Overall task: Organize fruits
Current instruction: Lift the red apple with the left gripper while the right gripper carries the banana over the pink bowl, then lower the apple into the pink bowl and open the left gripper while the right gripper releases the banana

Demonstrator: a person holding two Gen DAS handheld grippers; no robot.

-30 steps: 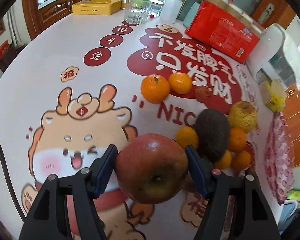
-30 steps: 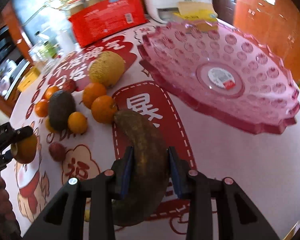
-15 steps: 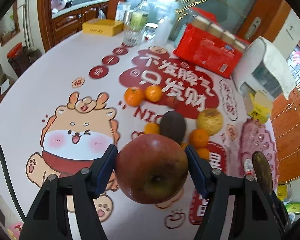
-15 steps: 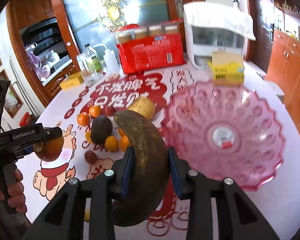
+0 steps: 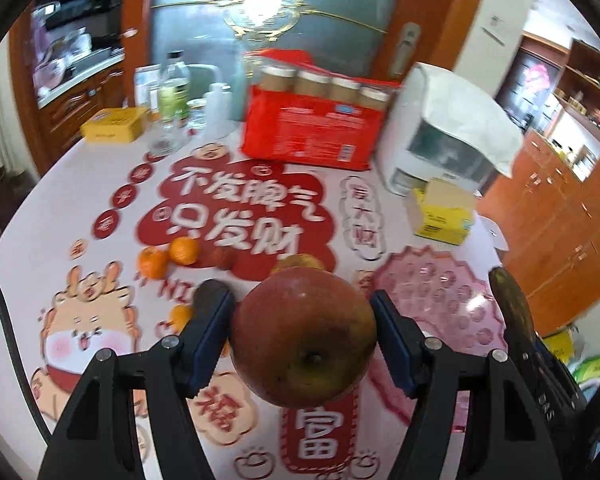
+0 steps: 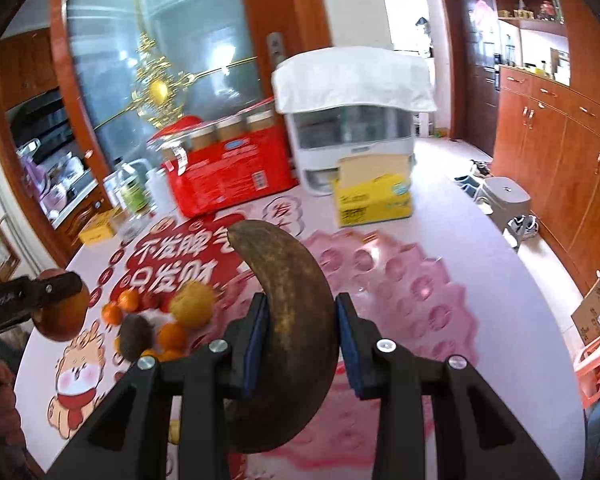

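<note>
My left gripper [image 5: 304, 340] is shut on a big red-brown apple [image 5: 304, 336], held high above the table. The right gripper [image 6: 298, 340] is shut on a dark brown, overripe banana [image 6: 288, 320], also lifted above the table. A pink glass fruit bowl [image 6: 412, 292] lies below and just beyond the banana; in the left wrist view this bowl [image 5: 440, 300] sits right of the apple, and the banana [image 5: 512, 312] rises beside it. Loose fruit stays on the tablecloth: oranges [image 5: 168, 256], a dark avocado [image 6: 136, 336] and a yellow pear-like fruit [image 6: 192, 304]. The apple [image 6: 62, 312] shows at the left edge.
At the back of the round table stand a red carton of jars [image 5: 312, 128], a white appliance under a cloth [image 5: 444, 132], a yellow box [image 5: 440, 216], bottles and a glass [image 5: 168, 108]. Wooden cabinets [image 6: 560, 152] and a grey stool [image 6: 504, 196] are to the right.
Both grippers have risen and tilted up with their fruit, so the table looks farther and the room shows. The pink bowl has come into the left wrist view. Grips are unchanged.
</note>
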